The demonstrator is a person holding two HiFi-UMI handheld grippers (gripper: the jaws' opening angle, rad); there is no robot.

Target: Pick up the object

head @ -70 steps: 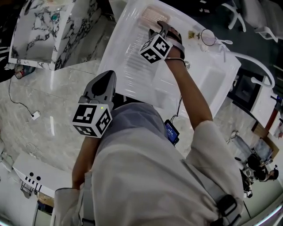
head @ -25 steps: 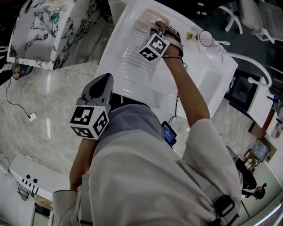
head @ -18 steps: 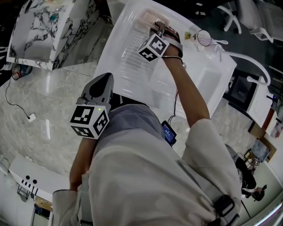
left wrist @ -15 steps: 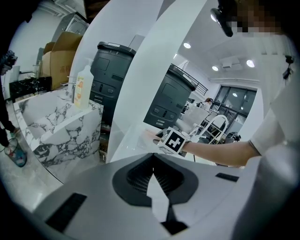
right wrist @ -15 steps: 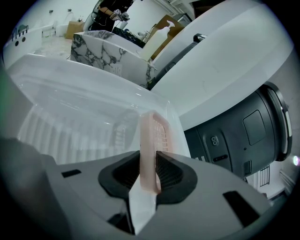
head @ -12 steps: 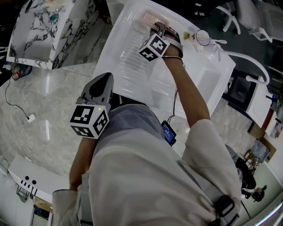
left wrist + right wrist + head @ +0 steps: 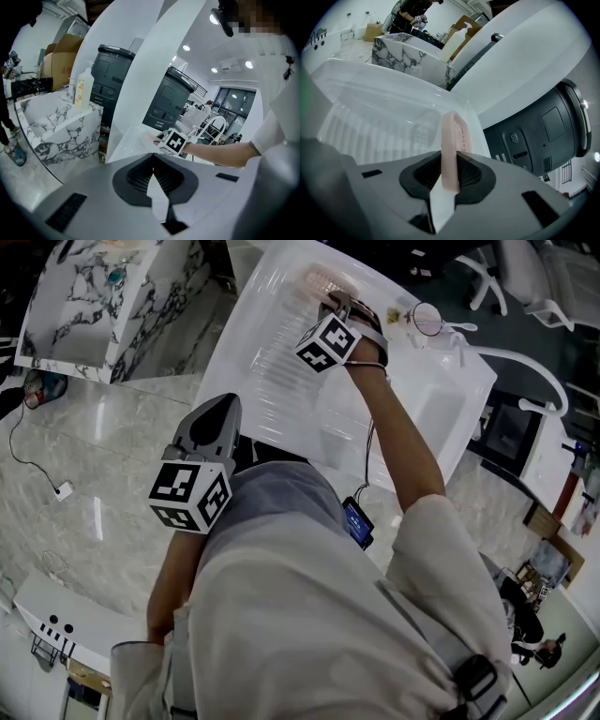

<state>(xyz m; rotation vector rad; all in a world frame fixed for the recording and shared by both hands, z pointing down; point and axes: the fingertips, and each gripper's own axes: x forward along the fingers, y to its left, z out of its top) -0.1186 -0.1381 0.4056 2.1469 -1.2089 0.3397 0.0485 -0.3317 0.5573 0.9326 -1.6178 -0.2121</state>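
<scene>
R gripper [image 7: 449, 176] fingers have just been closing & now pinch the pink tray [image 7: 451, 140] edge-on at the far end of the counter [image 7: 272, 381]; L gripper [image 7: 153, 180] fingers are together, empty. Firm up the squeeze 1st, then lift straight up so the thin tray can't twist out

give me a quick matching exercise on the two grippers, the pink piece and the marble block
1 right gripper
2 left gripper
3 pink piece
4 marble block

a white with black veins
b shut, empty
c shut on the pink piece
d on edge between two jaws

Pairs: 1-c, 2-b, 3-d, 4-a.
The right gripper's jaws have just been closing, the pink piece between them.
</scene>
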